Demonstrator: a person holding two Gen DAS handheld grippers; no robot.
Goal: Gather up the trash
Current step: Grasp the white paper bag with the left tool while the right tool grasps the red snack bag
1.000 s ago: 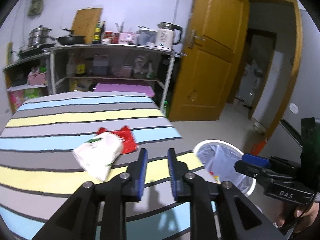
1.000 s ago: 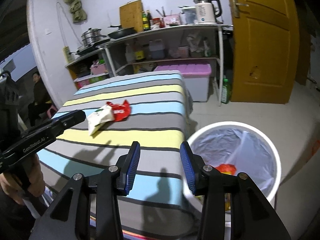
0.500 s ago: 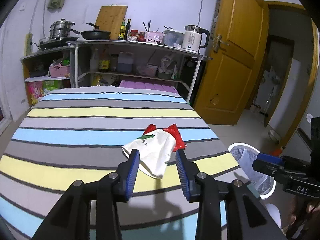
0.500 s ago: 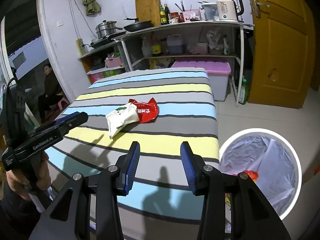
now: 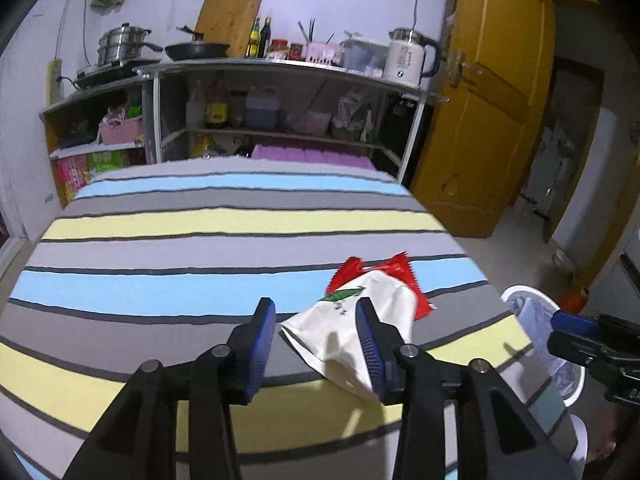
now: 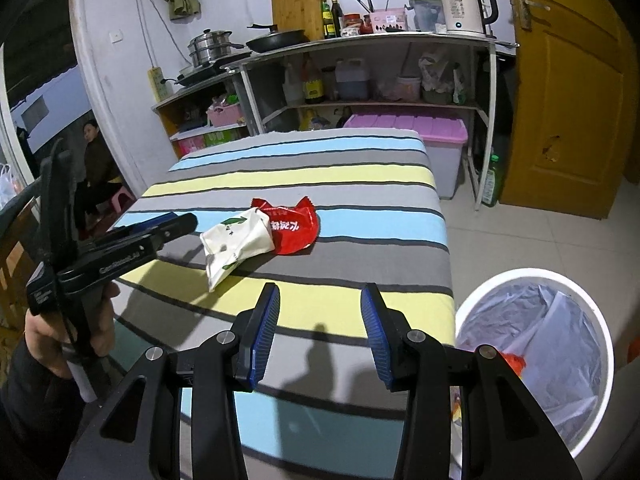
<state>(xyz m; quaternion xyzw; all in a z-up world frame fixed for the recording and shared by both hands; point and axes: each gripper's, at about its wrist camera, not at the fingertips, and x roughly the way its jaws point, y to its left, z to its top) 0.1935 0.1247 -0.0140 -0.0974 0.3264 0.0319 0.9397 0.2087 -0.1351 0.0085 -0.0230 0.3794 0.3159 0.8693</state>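
Observation:
A white snack bag [image 5: 344, 332] [image 6: 234, 244] lies on the striped table [image 5: 200, 248] [image 6: 360, 184], overlapping a red wrapper [image 5: 400, 272] [image 6: 292, 226]. My left gripper [image 5: 316, 344] is open, just above the table, with the white bag's near end between its fingertips and under the right finger; it also shows in the right wrist view [image 6: 176, 224], left of the bag. My right gripper [image 6: 320, 334] is open and empty over the table's near right part. A white bin [image 6: 536, 354] [image 5: 536, 332] with a plastic liner holds orange trash, on the floor right of the table.
Metal shelves [image 6: 360, 64] with pots, bottles and a kettle [image 6: 464, 4] stand behind the table. A purple-lidded box [image 6: 416, 128] sits under them. A yellow door [image 6: 568, 92] is at right. A person [image 6: 94, 152] sits at far left.
My left gripper has opened wider and moved forward and left over the table, up to the white bag. My right gripper has moved left from above the bin to over the table's edge.

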